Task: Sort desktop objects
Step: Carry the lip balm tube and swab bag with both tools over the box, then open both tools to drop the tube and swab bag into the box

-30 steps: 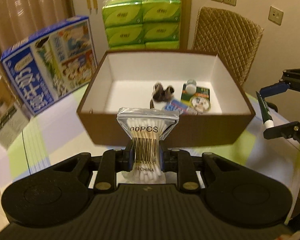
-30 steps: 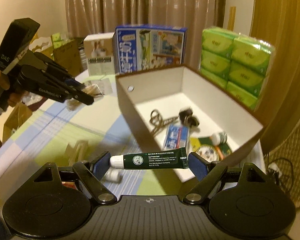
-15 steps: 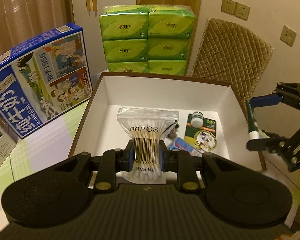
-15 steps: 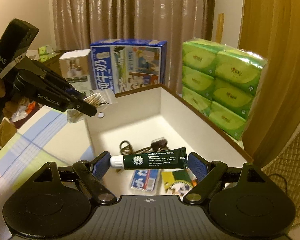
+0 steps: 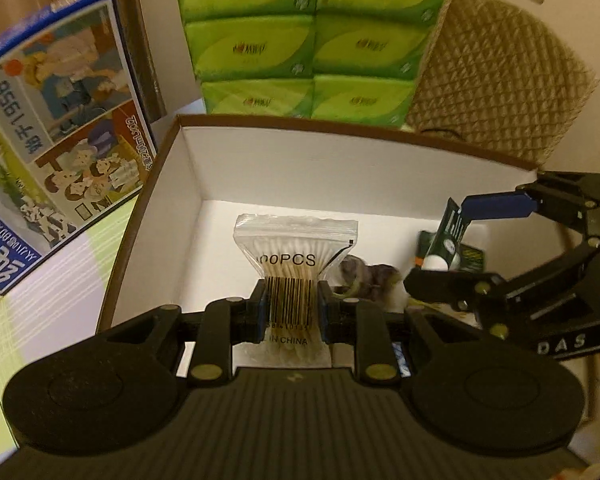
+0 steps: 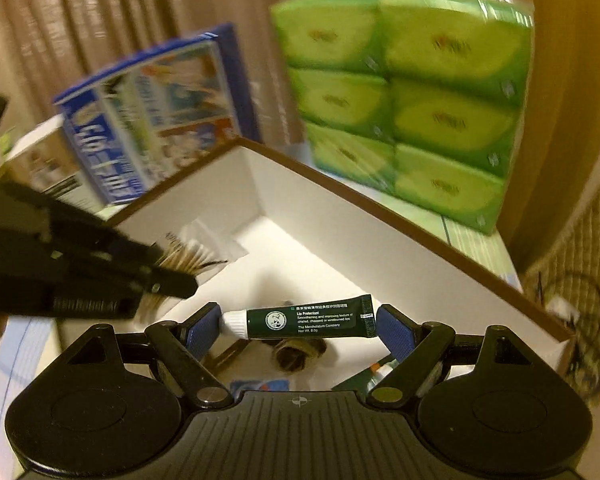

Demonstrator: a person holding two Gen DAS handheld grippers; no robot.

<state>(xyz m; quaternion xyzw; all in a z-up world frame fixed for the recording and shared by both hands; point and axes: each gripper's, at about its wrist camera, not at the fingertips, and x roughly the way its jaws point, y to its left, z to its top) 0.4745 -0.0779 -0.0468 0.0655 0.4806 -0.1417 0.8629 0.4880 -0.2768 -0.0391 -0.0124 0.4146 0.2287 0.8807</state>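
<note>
L tongs (image 5: 291, 307) clamped tight on clear plastic zip bag of cotton swabs (image 5: 294, 264), pinched at the barcode, bag upright and held over the inside of the brown cardboard box w/ white interior (image 5: 340, 172). R tongs (image 6: 300, 320) clamped end to end on dark green lip-balm tube w/ white cap (image 6: 308, 317), tube lying crosswise, also over the box interior. Below them on box floor: dark brownish bundle (image 5: 370, 276), blurred; blue-and-white flat pack (image 6: 260, 385), mostly hidden; green printed card (image 5: 470, 259) near R side. Box sits on pale checked worktop (image 5: 60, 276). Just beyond box, L: blue milk carton box w/ cartoon print (image 5: 56, 120). Behind box: stacked green tissue packs (image 5: 308, 40). Far R: quilted tan chair back (image 5: 496, 80).
</note>
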